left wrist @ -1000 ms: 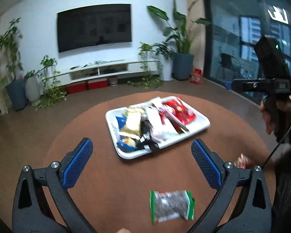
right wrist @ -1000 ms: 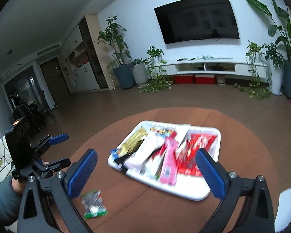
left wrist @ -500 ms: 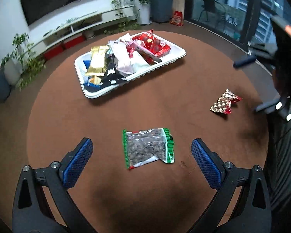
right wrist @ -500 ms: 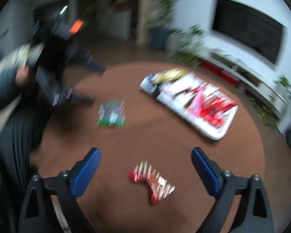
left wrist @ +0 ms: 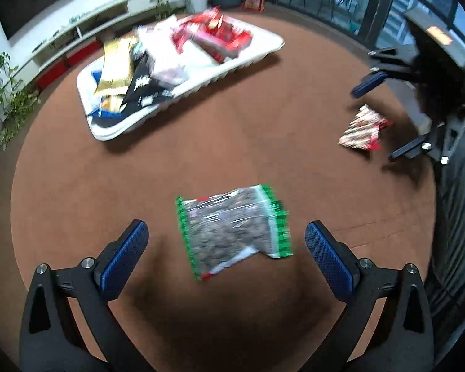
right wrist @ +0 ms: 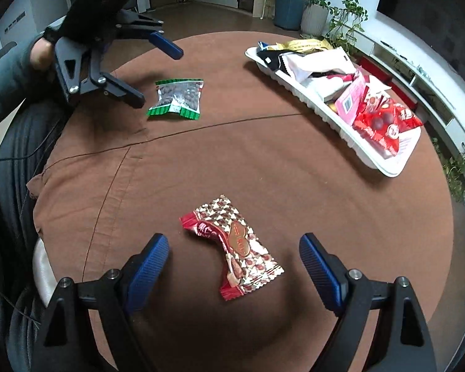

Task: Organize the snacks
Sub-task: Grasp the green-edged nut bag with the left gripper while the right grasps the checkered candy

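I have dropped both claws over the brown table (right wrist: 294,161) | left gripper (left wrist: 226,248) wide open, empty, straddling green-edged nut bag (left wrist: 235,229) | right gripper (right wrist: 232,257) closing, empty, around red-patterned candy packet (right wrist: 232,248) | white tray (right wrist: 372,155) well apart | pickups next.

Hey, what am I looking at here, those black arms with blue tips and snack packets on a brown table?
No robot: a person holds a two-finger gripper in each hand, each with a camera looking along its fingers. The left gripper is open above a green-edged packet. The right gripper, its jaws closing a little, hangs over a red-and-gold packet; its pads are not on it. Each view also shows the other gripper. Both packets lie loose on the brown table. A white tray holds more snacks. Nothing is held.
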Tool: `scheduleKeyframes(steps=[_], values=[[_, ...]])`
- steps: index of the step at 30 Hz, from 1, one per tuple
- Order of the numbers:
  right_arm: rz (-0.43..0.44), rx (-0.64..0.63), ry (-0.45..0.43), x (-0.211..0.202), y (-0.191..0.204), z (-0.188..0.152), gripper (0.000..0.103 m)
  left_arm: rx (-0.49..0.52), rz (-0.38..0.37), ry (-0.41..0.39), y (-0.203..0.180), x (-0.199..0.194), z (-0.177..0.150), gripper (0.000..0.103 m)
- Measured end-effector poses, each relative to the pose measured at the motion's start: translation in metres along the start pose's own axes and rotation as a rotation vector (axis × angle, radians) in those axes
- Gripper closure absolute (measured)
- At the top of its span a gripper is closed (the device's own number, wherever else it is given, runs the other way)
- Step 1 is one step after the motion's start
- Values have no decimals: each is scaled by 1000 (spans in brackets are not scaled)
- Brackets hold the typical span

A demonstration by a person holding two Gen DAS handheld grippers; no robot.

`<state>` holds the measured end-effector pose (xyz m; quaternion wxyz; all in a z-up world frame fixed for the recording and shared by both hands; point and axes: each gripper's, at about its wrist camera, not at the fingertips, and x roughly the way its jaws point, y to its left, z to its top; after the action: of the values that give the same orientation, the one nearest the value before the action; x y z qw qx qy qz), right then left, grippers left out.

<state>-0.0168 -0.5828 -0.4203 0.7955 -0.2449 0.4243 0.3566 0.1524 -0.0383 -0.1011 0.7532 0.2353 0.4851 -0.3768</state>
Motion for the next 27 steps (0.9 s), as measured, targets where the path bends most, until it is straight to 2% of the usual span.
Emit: scheduleKeyframes(steps=[3,9,12,13,15,16,25,27], values=[[-1,10,8,3,-1,-3,17,-31,1,8,4,4,3,2],[3,16,24,6,-4,-3,26,-121,54,22,-1,11,1,2],[16,4,34,9,-4,0,30,-170,46,14,0,14,-1,2],[17,2,34,9,-4,1,30,-189,41,10,2,15,-2,3],[24,2,39,12,-5,2,30,-219,25,6,6,17,-2,22],[27,5,38,13,-6,3,32,-226,25,6,7,17,-3,25],[39,11,25,16,-8,8,35,-172,40,19,-1,21,0,28],[43,11,24,17,-8,9,35,-167,46,19,-1,20,-1,32]])
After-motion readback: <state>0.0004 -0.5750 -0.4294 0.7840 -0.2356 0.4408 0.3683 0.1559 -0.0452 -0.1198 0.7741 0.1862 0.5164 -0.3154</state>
